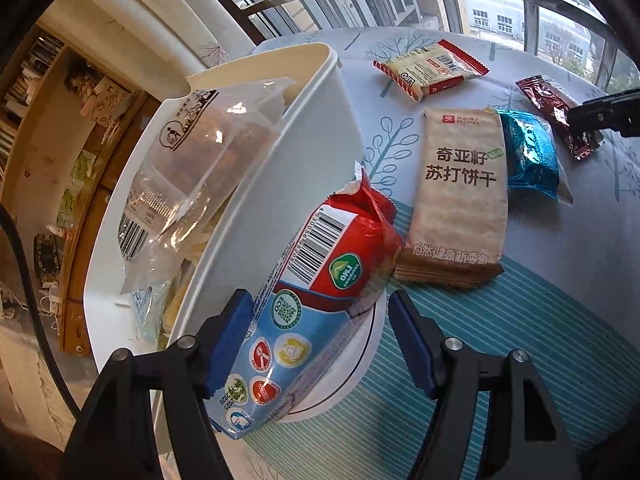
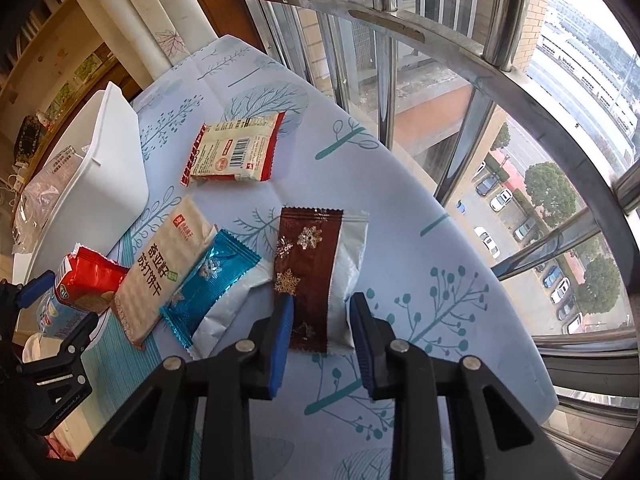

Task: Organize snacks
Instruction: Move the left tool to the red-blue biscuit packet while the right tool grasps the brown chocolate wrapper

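My left gripper (image 1: 320,316) is open around a red and blue biscuit pack (image 1: 308,292) that leans against the white bin (image 1: 320,128); the left pad touches it, the right pad stands apart. The bin holds a clear bag (image 1: 192,168) and other snacks. My right gripper (image 2: 322,312) is open, its fingers on either side of the near end of a brown snowflake packet (image 2: 316,264) lying flat on the table. A beige cracker pack (image 1: 460,196), a blue packet (image 1: 528,152) and a red-edged cream pack (image 1: 432,70) lie on the tablecloth.
The tablecloth (image 2: 420,288) has a tree pattern. A window with metal bars (image 2: 400,40) runs along the table's far edge. The white bin (image 2: 104,168) stands at the table's left. A wooden shelf (image 1: 60,128) is behind the bin.
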Tool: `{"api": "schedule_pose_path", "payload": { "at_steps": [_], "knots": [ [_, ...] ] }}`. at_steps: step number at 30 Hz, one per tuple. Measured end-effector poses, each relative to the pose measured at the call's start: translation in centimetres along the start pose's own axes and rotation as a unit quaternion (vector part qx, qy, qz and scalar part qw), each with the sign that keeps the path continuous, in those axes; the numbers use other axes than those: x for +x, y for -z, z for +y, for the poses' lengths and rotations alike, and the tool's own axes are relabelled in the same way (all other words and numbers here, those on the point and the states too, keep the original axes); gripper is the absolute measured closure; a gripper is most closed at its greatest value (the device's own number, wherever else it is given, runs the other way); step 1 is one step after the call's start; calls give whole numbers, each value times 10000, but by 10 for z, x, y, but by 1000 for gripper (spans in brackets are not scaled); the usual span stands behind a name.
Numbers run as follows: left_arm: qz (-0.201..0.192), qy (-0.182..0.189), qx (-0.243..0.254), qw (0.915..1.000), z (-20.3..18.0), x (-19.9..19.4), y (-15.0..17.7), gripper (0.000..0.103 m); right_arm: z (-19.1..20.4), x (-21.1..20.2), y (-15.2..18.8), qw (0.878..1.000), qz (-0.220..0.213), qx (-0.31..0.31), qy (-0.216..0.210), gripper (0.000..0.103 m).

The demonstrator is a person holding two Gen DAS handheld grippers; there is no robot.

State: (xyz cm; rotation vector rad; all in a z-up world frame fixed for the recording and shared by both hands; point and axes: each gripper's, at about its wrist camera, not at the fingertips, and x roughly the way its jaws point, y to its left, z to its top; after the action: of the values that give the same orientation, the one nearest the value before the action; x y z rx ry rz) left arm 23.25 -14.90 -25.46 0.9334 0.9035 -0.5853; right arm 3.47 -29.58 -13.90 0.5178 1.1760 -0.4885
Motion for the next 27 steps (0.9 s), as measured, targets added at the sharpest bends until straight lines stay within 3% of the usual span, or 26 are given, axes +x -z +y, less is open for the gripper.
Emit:
{"api": "schedule_pose_path", "payload": {
  "at_steps": [6, 9, 19, 21, 27],
  "knots": [
    [10, -102, 154, 9998, -4, 2, 2, 33, 2, 0, -4, 10000, 18, -29, 85, 79],
    [-2, -235, 67, 9997, -2, -1, 3, 47, 2, -1, -6, 9999, 37, 2, 105, 82],
    [-95, 46, 76, 9999, 8, -12, 12, 56, 4, -3, -4, 9986, 248, 374, 294, 81],
    [-107, 97, 88, 9999, 10, -15, 15, 57, 7, -2, -3, 9984, 299, 341, 346, 79],
    [-28, 257, -18, 9997, 15, -23, 26, 60, 20, -2, 1, 9985, 396, 155, 344, 56]
  ]
}}
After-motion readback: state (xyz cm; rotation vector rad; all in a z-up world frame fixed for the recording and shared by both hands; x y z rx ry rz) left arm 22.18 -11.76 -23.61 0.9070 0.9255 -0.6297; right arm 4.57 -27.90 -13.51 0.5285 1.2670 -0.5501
